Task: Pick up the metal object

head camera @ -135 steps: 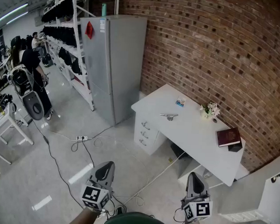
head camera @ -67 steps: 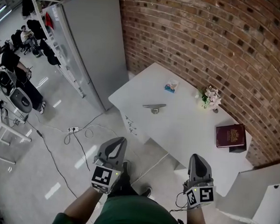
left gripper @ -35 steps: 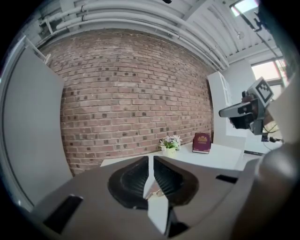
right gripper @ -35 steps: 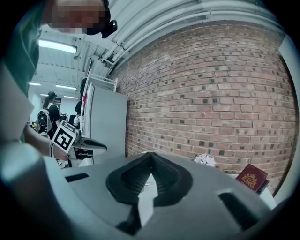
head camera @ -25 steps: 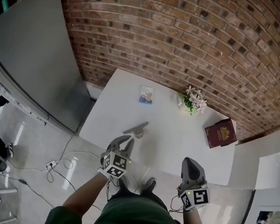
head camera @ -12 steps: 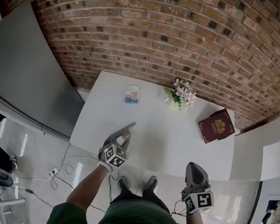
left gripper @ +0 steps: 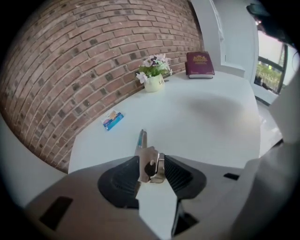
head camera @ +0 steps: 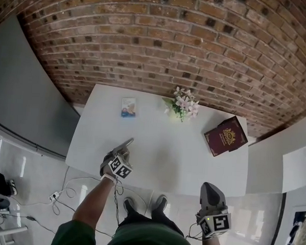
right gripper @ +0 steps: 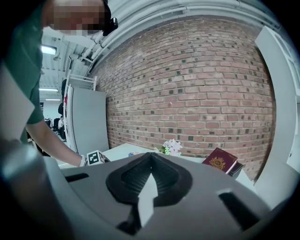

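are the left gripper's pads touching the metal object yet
Cannot tell. In the left gripper view the metal object sits between the left gripper's opening jaws, its edges level with both pads, no gap or press visible.

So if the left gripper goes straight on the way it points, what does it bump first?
The metal object: it already sits between the opening jaws of the left gripper, with its long bar stretching ahead over the white table. Whether the pads touch it is unclear.
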The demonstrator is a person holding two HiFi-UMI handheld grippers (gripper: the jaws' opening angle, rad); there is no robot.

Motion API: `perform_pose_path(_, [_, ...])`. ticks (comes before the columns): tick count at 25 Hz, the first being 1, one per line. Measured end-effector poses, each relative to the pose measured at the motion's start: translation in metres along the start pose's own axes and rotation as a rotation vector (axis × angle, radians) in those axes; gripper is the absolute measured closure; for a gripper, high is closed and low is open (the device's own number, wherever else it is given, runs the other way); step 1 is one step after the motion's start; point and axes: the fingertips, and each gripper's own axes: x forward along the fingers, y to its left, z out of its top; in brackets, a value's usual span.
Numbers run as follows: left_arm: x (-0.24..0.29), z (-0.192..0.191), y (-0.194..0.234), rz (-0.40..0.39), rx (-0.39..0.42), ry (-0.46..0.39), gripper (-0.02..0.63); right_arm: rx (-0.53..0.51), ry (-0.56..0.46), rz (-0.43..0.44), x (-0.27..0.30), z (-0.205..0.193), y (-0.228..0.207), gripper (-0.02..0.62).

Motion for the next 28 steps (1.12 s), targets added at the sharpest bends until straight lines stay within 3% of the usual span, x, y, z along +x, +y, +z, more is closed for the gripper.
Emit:
perform_pose_path(6, [0.015, -0.017, 0.007, 0.082, 0.073, 0.108, 0.456, 0.006, 0.013, -0.016, -0.009, -0.008, -0.010, 0.594])
perform_pose_path(8, [0.017, -0.017, 0.012, 0.115, 0.090, 0.117, 0.500, 0.010, 0.015, -0.017, -0.010, -0.010, -0.011, 0.594])
perform_pose_path(11, [0.017, -0.015, 0.012, 0.124, 0.090, 0.116, 0.508, 0.010, 0.016, -0.013, -0.012, -0.013, -0.012, 0.594])
perform_pose_path(19, [0.004, -0.012, 0.006, 0.073, 0.041, 0.082, 0.522, 0.010, 0.019, 0.024, -0.008, -0.015, -0.002, 0.594])
perform_pose_path(28, [-0.027, -0.009, 0.012, 0.071, -0.097, -0.037, 0.531, 0.023, 0.035, 0.091, 0.006, -0.021, 0.016, 0.594])
